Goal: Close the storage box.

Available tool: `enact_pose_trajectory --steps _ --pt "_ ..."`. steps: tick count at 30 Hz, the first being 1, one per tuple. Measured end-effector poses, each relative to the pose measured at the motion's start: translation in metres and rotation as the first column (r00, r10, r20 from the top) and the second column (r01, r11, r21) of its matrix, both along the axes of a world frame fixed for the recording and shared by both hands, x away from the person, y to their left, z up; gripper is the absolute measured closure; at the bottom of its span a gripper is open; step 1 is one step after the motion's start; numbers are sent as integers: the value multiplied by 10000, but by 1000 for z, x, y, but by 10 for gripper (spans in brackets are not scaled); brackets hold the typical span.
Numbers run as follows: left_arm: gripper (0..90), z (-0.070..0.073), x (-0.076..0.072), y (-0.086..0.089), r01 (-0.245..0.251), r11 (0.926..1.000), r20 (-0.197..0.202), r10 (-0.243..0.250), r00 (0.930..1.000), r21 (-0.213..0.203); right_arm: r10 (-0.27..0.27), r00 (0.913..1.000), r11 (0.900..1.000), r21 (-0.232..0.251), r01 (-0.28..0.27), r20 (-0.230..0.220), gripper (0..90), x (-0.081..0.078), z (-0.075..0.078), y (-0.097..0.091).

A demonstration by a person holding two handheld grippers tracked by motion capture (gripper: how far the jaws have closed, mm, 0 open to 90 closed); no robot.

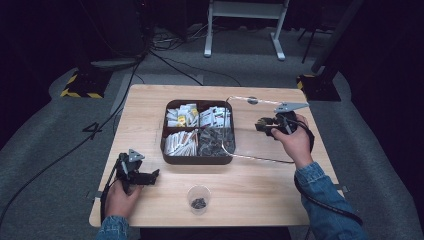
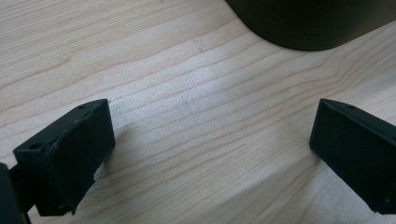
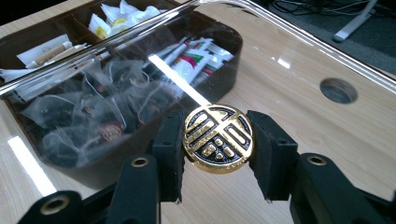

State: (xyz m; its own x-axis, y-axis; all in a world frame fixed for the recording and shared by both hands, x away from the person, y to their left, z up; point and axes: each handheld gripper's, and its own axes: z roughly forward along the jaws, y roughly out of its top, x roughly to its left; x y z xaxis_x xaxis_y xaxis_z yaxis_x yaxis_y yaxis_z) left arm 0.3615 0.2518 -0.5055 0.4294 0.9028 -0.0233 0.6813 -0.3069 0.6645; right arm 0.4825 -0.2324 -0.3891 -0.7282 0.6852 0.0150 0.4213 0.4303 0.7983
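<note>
Lid: a clear lid [image 1: 231, 125] with a shiny rim, held tilted over the right side of the box, one edge low by the box's near right corner; through it, in the right gripper view, the bags in the box show [image 3: 140, 79].
Knob: a round gold-and-black knob [image 3: 218, 138] on the lid, with a raised gold pattern.
Table: pale wood [image 1: 260, 185], with a round hole [image 1: 252, 100] beyond the box's far right corner.
Box: a dark brown box [image 1: 197, 160] of four compartments at the table's middle; white packets in three, dark see-through bags in the near right one.
Right arm: a denim sleeve [image 1: 325, 200] reaches to the right of the box; the hand [image 1: 295, 142] is raised.
Right gripper: right gripper [image 3: 218, 154] pointing toward the box, its pads pressed on both sides of the knob.
Left hand: left hand [image 1: 119, 199] low at the table's near left corner, left of the box.
Left gripper: left gripper [image 2: 210, 154] close over bare wood, jaws wide apart, nothing between them.
Cup: a small clear cup [image 1: 199, 199] near of the box, dark bits at its bottom.
</note>
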Motion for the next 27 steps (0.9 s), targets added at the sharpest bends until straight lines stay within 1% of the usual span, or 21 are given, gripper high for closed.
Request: enact_pose_trajectory --steps 1,2,3,4,9,10,11,12,15,17,18,20,23,26,27 --pt "4 0 0 0 0 10000 1 0 10000 1 64 10000 10000 -18 -64 -15 590 2 1 4" --pt "4 0 0 0 -1 10000 3 1 10000 2 138 9999 9999 -34 -138 -39 590 4 5 12" --pt "4 0 0 0 -1 10000 3 1 10000 2 174 9998 9998 -20 -174 -42 590 6 6 16" --pt "4 0 0 0 -2 10000 1 2 10000 0 174 9998 9998 -20 -174 -42 590 6 6 16" --pt "4 0 0 0 -10 10000 4 10 10000 10 340 9994 9994 -40 -340 -79 590 10 14 36" --pt "4 0 0 0 13 10000 -27 -13 10000 0 401 9991 9992 -66 -401 -99 590 12 16 45" --pt "4 0 1 0 1 10000 -7 -1 10000 -32 428 9990 9990 -80 -429 -129 589 13 17 49" --pt "4 0 1 0 1 10000 -7 -1 10000 -32 428 9990 9990 -80 -429 -129 589 13 17 49" --pt "4 0 2 -1 11 10000 -3 -11 10000 -65 518 9984 9986 -114 -521 -235 590 16 19 64" --pt "4 0 2 0 34 10000 -13 -34 10000 -43 551 9981 9984 -140 -555 -273 590 18 20 72" --pt "4 0 2 0 34 10000 -13 -34 10000 -43 551 9981 9984 -140 -555 -273 590 18 20 72" --pt "4 0 3 0 75 10000 -8 -75 10000 -11 592 9977 9981 -153 -598 -336 590 20 21 83" --pt "4 0 4 0 71 10000 -3 -71 10000 -27 601 9973 9981 -123 -606 -416 590 22 21 93" --pt "4 0 4 0 114 9999 10 -114 9999 24 677 9969 9974 -215 -686 -390 590 24 22 104" --pt "4 0 4 0 98 10000 2 -98 10000 -15 705 9967 9971 -259 -716 -397 589 24 22 107"
